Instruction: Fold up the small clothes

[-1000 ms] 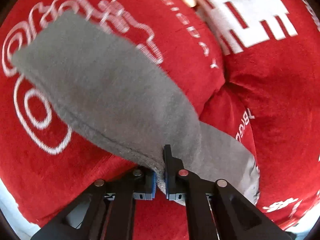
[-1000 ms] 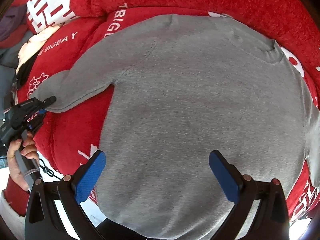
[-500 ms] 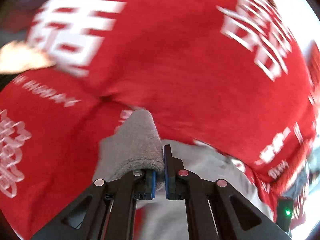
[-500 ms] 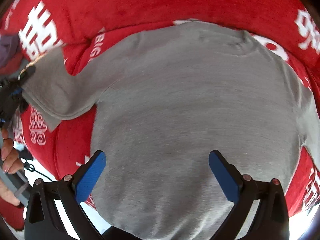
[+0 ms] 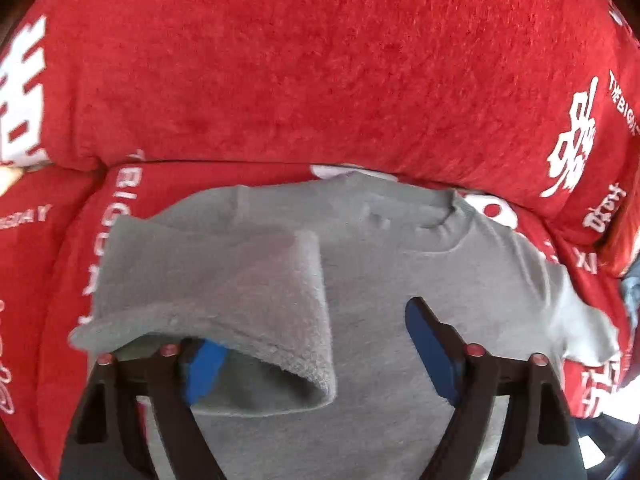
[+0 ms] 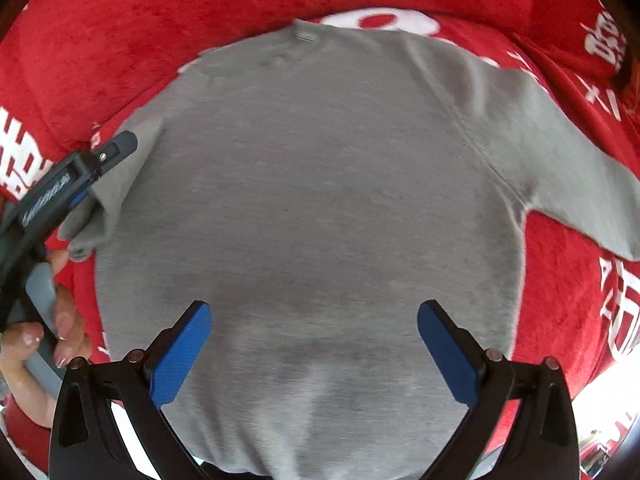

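At the bottom of the left wrist view, the left hand-held gripper (image 5: 320, 352) was spread, its jaws just opened, the left sleeve (image 5: 224, 304) draped over one finger, unpinched. The right hand-held gripper (image 6: 314, 350) hung spread and empty. The grey sweatshirt (image 6: 312, 184) lay on red bedding (image 6: 100, 40); the right sleeve (image 6: 568, 176) remained unfolded. No containers were seen.

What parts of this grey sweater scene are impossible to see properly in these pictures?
- Sweater hem: right wrist view, cut off by the bottom edge.
- Right sleeve cuff: same view, past the right edge.
- Left hand-held gripper: left wrist view, folded sleeve drapes over one finger.
- Red blanket lettering: cropped, blurred.
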`<state>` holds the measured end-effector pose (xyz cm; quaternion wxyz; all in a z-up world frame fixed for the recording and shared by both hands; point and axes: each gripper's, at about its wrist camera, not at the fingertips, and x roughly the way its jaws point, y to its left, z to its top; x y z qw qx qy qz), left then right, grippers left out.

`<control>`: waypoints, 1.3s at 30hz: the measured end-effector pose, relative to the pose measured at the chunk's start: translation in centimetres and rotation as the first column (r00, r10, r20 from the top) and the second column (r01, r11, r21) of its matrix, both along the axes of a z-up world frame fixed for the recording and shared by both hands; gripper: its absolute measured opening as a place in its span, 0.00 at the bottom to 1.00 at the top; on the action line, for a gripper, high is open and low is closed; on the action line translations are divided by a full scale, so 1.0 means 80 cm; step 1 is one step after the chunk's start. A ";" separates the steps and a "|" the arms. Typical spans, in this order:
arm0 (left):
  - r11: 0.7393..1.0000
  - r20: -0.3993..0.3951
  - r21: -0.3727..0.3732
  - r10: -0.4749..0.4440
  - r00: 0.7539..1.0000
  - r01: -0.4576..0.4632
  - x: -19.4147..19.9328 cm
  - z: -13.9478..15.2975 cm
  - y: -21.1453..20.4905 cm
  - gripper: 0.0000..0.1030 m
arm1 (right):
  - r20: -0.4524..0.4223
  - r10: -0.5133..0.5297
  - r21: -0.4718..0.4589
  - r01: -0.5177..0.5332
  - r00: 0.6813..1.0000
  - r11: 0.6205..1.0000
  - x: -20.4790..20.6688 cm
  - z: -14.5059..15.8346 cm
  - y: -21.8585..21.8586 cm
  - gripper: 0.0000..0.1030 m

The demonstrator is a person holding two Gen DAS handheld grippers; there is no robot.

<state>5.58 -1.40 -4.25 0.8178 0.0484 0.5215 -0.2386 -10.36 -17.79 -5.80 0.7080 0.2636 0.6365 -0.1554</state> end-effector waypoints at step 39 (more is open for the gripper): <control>0.950 -0.079 0.190 0.265 0.961 -0.247 0.016 -0.051 0.169 0.83 | 0.257 -0.163 0.339 0.069 0.953 0.938 0.155 -0.052 -0.033 0.23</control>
